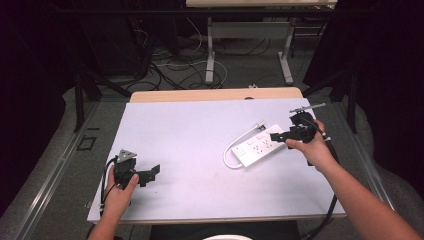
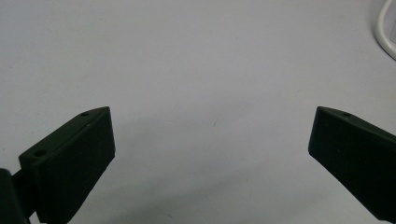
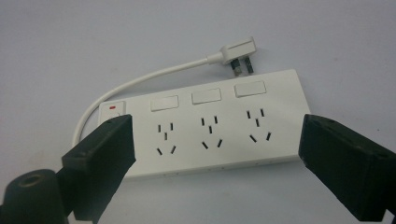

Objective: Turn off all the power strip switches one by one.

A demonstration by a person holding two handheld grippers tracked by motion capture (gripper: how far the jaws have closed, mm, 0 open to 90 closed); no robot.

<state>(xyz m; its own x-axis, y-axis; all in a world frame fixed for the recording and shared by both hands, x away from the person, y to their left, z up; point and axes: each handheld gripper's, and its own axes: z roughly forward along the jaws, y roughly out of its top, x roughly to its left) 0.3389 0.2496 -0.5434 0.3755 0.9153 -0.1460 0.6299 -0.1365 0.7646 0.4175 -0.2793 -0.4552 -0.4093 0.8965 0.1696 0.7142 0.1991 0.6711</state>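
A: Where does your right gripper sit?

B: Your right hand holds it at the right side of the pale grey table, over the white rectangular plastic power strip. Its jaws stand wide apart, one toward each end of the strip, gripping nothing.

A: And the strip itself?

B: It lies flat on the table's right half, three socket groups facing up, a red-dotted switch at one end. Its short white cable loops round to a white flat plug lying just beside the strip's far edge.

A: Your left gripper?

B: Near the front left, in your left hand, jaws spread wide over bare table, well apart from the strip.
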